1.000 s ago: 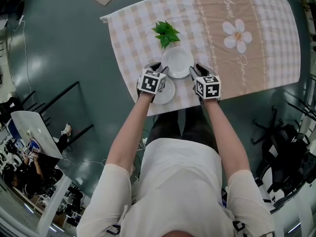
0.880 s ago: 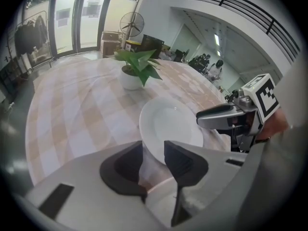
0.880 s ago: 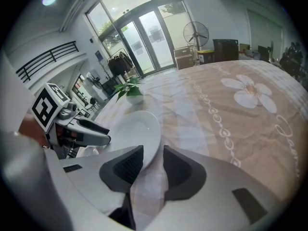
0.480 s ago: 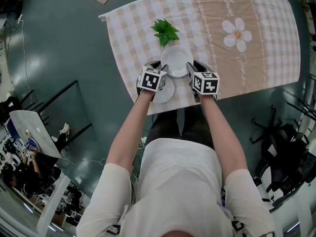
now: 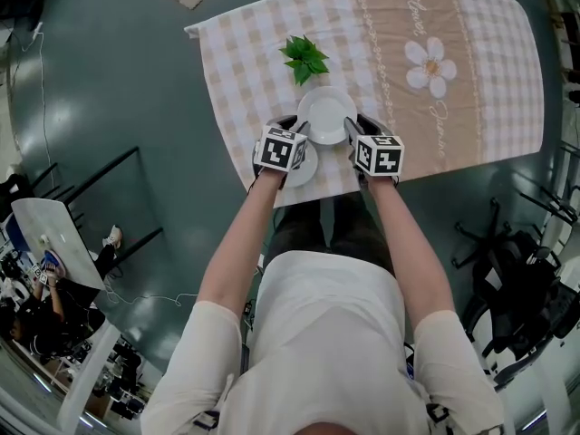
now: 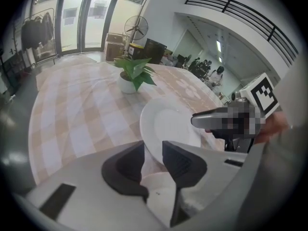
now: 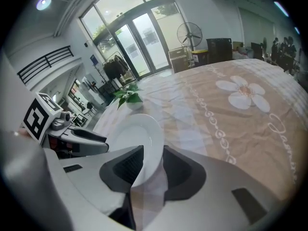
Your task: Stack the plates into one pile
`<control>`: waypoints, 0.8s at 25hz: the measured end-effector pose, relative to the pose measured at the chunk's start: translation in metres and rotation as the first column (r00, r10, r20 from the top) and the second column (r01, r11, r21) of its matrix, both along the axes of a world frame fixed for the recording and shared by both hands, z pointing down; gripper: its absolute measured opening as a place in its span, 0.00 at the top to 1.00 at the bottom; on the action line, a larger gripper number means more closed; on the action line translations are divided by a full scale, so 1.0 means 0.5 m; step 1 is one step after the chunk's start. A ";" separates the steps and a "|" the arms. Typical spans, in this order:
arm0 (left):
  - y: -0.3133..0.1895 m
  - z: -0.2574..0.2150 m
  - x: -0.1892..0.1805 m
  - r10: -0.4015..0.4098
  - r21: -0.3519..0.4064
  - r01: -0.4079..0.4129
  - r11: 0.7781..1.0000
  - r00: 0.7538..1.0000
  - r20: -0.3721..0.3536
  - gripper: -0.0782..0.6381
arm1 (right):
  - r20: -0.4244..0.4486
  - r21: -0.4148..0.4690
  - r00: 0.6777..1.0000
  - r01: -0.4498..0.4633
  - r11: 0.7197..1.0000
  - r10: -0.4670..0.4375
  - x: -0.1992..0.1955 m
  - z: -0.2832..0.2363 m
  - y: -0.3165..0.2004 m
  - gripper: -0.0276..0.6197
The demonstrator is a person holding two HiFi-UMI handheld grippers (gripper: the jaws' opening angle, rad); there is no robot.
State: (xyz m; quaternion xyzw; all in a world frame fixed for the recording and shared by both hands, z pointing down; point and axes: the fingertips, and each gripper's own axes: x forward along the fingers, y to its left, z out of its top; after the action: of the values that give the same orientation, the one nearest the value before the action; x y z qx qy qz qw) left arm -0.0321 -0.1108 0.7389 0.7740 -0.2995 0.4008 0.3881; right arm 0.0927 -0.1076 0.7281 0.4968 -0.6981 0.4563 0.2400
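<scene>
A white plate (image 5: pixel 326 112) sits in the middle of the head view, just below a green plant (image 5: pixel 304 59), on a checked cloth (image 5: pixel 236 71). The left gripper (image 6: pixel 153 152) pinches its left rim, which fills the gap. Its jaws have just been closing. The right gripper (image 7: pixel 153 153) pinches the right rim. The jaws hide both rims where they hold them. I cannot tell if the plate is lifted or lying flat. The other plate (image 5: pixel 307 167) is mostly hidden under the left gripper's cube; only a sliver shows.
</scene>
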 end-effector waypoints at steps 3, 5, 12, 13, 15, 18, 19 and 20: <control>0.013 -0.015 -0.002 -0.012 0.005 0.012 1.000 1.000 -0.009 0.72 | -0.002 0.010 1.000 0.012 1.000 -0.012 -0.002 -0.017 0.003 0.73; 0.021 -0.026 -0.007 -0.026 0.009 0.026 1.000 1.000 -0.014 0.72 | -0.004 0.017 1.000 0.024 1.000 -0.024 -0.007 -0.028 0.006 0.73; 0.050 -0.058 -0.046 -0.079 0.022 0.079 0.997 0.997 -0.011 0.73 | 0.005 0.027 0.996 0.088 0.996 -0.088 -0.047 -0.051 0.031 0.73; 0.055 -0.061 -0.053 -0.088 0.024 0.088 0.996 0.996 -0.010 0.73 | 0.004 0.027 0.995 0.100 0.995 -0.100 -0.054 -0.052 0.037 0.73; 0.069 -0.068 -0.067 -0.107 0.024 0.107 0.994 0.994 -0.011 0.73 | 0.003 0.024 0.992 0.124 0.992 -0.124 -0.068 -0.054 0.051 0.73; 0.086 -0.072 -0.088 -0.135 0.023 0.135 0.991 0.991 -0.010 0.73 | 0.006 0.019 0.988 0.156 0.988 -0.156 -0.089 -0.054 0.070 0.73; 0.091 -0.071 -0.095 -0.144 0.023 0.144 0.989 0.990 -0.009 0.73 | 0.008 0.018 0.986 0.167 0.986 -0.168 -0.097 -0.052 0.074 0.73; 0.097 -0.070 -0.102 -0.152 0.022 0.152 0.988 0.988 -0.007 0.73 | 0.009 0.016 0.984 0.179 0.984 -0.179 -0.105 -0.050 0.079 0.73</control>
State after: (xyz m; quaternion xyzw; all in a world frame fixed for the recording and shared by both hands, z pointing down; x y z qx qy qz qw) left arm -0.0833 -0.0624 0.7039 0.7542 -0.3611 0.3645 0.4098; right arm 0.0402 -0.0682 0.7030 0.4313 -0.7447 0.4302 0.2726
